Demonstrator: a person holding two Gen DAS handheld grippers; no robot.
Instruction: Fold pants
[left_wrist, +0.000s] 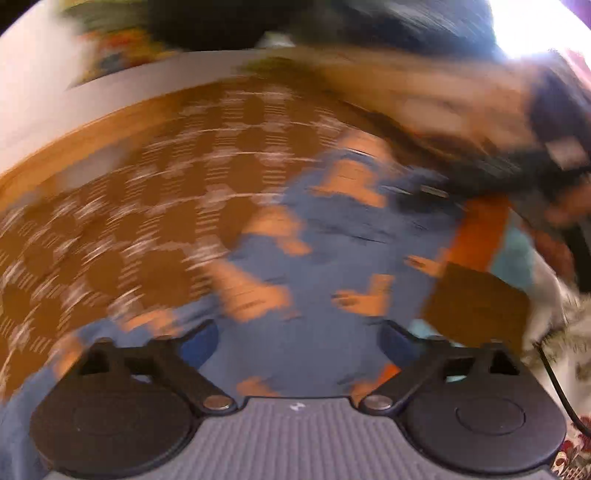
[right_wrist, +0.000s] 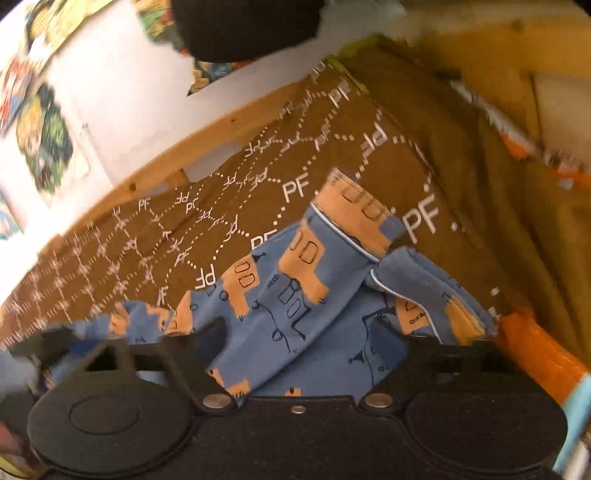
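The pants (right_wrist: 314, 295) (blue with tan houses) lay crumpled on the brown sheet (right_wrist: 147, 229), spreading from the gripper toward 1 o'clock. The right gripper (right_wrist: 306, 343) stood wide open over them, gripping nothing. The left gripper (left_wrist: 299, 339) was wide open too, above blurred pants (left_wrist: 332, 258)

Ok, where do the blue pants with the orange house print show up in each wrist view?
Left wrist: the pants fill the lower centre, motion-blurred, running from the picture's middle down between the left gripper fingers.
Right wrist: the pants lie crumpled in the lower centre, sharp, just ahead of the right gripper.
Shared landmark: the brown cover with its white pattern, under the pants in both views.
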